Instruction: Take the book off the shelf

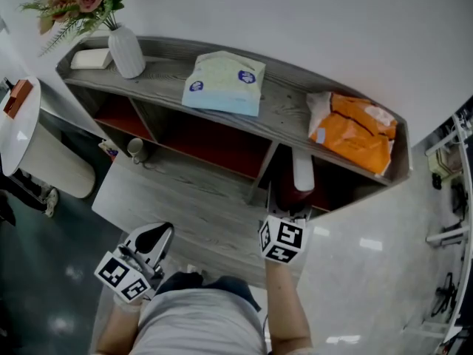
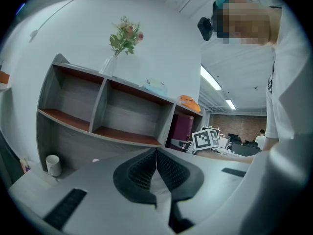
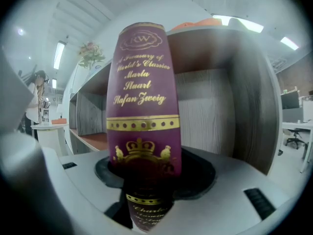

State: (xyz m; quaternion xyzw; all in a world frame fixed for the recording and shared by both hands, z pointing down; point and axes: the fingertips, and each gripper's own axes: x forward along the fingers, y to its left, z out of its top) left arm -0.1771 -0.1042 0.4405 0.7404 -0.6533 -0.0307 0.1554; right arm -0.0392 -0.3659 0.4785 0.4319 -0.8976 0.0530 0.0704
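The right gripper (image 3: 146, 177) clamps the maroon book (image 3: 143, 87), upright mid-frame inside the shelf (image 3: 254, 97); pulling it out remains. The left gripper (image 2: 156, 163) is closed, empty.

One book (image 3: 143, 97), one vase (image 1: 126, 50), one mug (image 1: 135, 149), one shelf (image 1: 288, 98) — plus two packs: pale pack (image 1: 224, 82), orange pack (image 1: 355, 132)

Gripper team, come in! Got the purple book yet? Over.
Left gripper shut, empty. Right gripper closed on the book. Book upright in the shelf's right-end compartment. Nothing blocking.
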